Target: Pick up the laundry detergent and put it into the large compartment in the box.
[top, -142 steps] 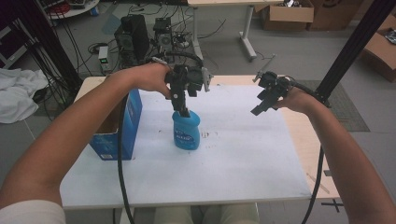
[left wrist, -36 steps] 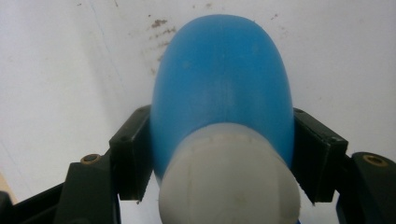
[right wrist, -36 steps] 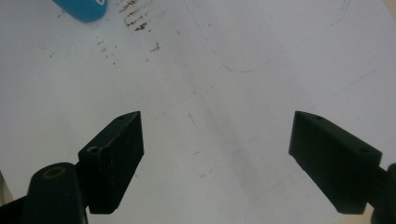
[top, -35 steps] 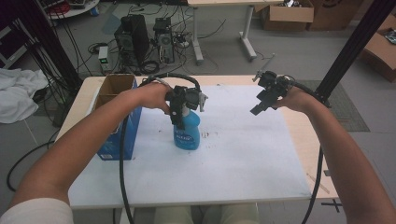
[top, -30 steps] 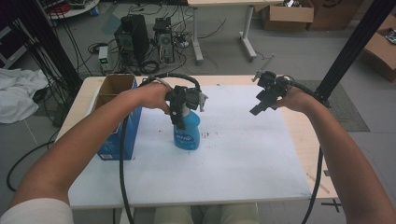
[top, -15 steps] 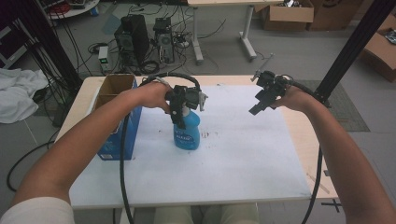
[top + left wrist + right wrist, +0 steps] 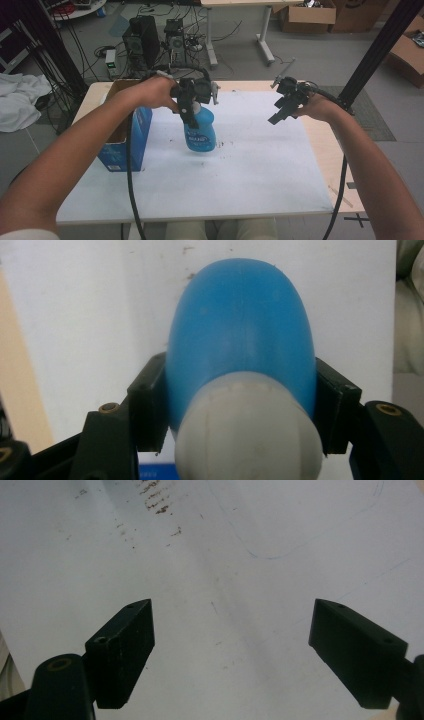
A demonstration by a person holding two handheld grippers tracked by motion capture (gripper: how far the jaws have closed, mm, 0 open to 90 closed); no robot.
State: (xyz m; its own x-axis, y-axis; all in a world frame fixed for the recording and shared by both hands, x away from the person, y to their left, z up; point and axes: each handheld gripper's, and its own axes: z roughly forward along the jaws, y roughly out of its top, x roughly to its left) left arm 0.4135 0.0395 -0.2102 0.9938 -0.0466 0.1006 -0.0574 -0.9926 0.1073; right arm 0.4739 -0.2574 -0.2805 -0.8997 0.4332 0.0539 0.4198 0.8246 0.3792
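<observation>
A blue plastic bottle with a white cap hangs a little above the white tabletop, near its back middle. My left gripper comes down on it from above and is shut on its upper part; in the left gripper view both black pads press on the bottle from either side. Over the table's right side my right gripper is held in the air. Its jaws stand open in the right gripper view, with just the bare tabletop between them.
An open blue cardboard box stands at the table's left edge, beside my left forearm. Dark specks mark the white surface close to the bottle. Computer cases and cables lie on the floor beyond the table.
My left gripper has risen with the blue bottle, which now hangs clear of the table. The right gripper has kept still.
</observation>
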